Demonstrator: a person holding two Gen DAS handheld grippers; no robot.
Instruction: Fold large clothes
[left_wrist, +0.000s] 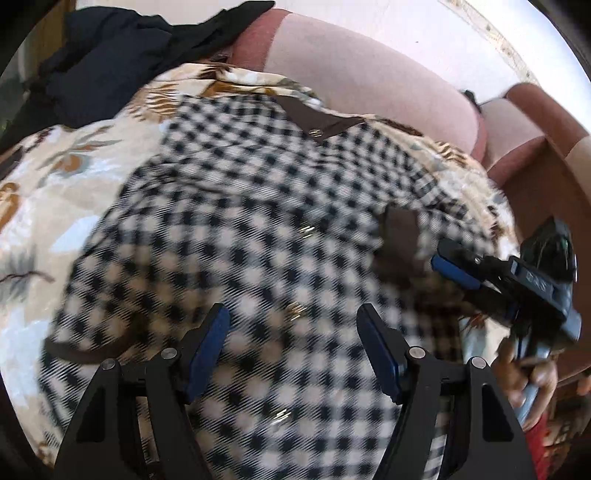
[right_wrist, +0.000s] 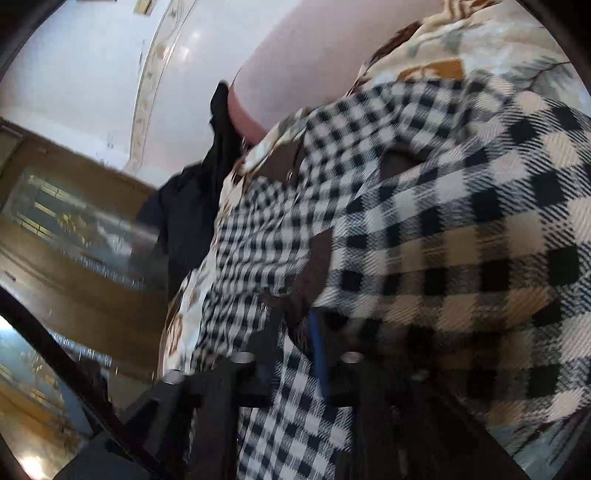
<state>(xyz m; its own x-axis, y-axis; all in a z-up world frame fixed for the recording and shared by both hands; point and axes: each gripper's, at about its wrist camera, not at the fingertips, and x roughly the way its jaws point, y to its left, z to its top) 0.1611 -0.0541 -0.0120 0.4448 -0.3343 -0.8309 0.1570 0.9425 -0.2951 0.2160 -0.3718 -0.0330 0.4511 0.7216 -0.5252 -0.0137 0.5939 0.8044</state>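
Note:
A black, white and cream checked shirt (left_wrist: 229, 206) with a brown collar (left_wrist: 314, 118) lies spread on a floral blanket (left_wrist: 48, 192). My left gripper (left_wrist: 291, 332) hovers over the shirt's lower middle, jaws wide open, nothing between them. My right gripper (left_wrist: 448, 258) comes in from the right edge of the shirt, held by a hand (left_wrist: 535, 373). In the right wrist view, which is blurred, the checked shirt (right_wrist: 461, 229) fills the frame. A strip of it runs between the parted fingers of the right gripper (right_wrist: 295, 339), and one blue pad (right_wrist: 319, 350) shows bare.
The blanket covers a sofa with a pink backrest (left_wrist: 369, 77) and a brown armrest (left_wrist: 535, 122). A dark navy garment (left_wrist: 110, 55) is heaped at the blanket's far left corner, also seen as the dark garment (right_wrist: 192, 214). A wooden cabinet with glass doors (right_wrist: 74, 229) stands beyond.

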